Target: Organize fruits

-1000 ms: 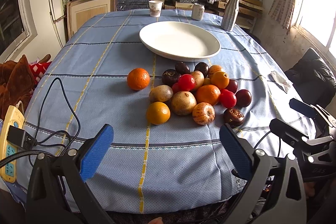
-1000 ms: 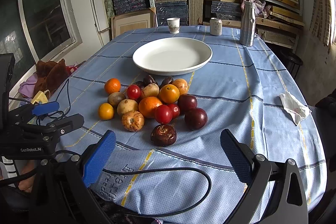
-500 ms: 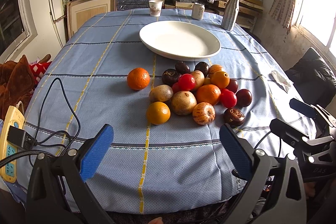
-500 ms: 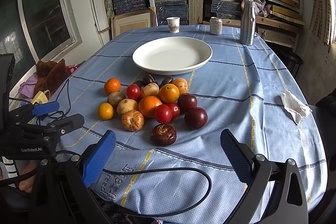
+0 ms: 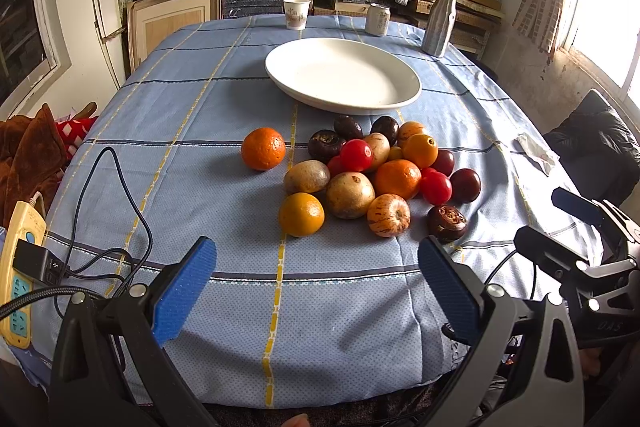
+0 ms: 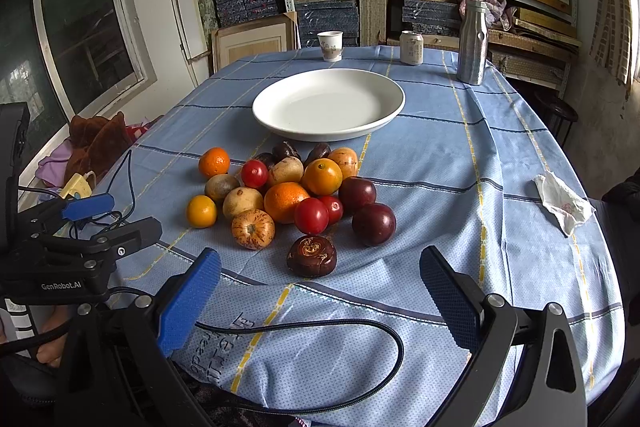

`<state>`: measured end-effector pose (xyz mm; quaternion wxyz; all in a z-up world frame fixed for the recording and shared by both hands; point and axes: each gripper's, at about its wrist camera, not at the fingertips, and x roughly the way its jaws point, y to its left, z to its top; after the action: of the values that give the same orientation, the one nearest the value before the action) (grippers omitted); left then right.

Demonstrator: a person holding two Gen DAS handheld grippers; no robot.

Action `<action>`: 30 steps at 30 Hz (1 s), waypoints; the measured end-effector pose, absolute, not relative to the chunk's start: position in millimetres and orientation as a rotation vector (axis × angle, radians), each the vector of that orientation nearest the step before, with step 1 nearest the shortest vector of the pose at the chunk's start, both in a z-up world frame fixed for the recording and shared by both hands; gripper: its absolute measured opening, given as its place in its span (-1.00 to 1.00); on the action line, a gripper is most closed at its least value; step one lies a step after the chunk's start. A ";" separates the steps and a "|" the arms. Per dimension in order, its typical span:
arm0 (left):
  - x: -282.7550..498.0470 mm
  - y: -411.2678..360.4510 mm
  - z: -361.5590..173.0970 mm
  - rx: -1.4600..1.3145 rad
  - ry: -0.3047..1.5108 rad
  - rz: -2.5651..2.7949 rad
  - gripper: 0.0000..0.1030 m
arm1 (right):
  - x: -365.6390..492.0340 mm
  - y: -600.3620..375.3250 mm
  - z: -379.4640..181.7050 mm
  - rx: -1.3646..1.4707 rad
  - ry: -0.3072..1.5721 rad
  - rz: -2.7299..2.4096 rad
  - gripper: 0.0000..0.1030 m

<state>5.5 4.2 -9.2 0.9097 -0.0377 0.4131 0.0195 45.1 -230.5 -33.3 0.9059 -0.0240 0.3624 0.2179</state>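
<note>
White plate [image 5: 343,83] bare, three red tomatoes [image 6: 311,215] among heaped fruit, two tools [image 5: 316,291] [image 6: 320,303] both gaping wide, empty.

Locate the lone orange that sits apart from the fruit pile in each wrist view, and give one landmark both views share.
Left wrist: the lone orange sits left of centre, just left of the pile, nearer than the white plate.
Right wrist: the lone orange is the pile's far-left fruit, left of centre.
Shared landmark: the paper cup at the table's far edge, beyond the plate.
</note>
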 end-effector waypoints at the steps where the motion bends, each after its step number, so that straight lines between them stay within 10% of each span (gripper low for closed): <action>1: 5.5 4.1 -9.2 -0.078 0.852 0.040 0.92 | 44.4 -230.1 -34.6 -0.050 0.749 0.450 0.93; 30: 5.4 2.1 -16.4 -0.074 0.862 0.040 0.92 | 44.9 -228.2 -38.4 -0.044 0.756 0.451 0.93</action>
<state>5.4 2.1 -16.4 0.9076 -0.0359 0.4179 0.0192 44.9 -228.2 -38.4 0.9045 -0.0212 0.3659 0.2182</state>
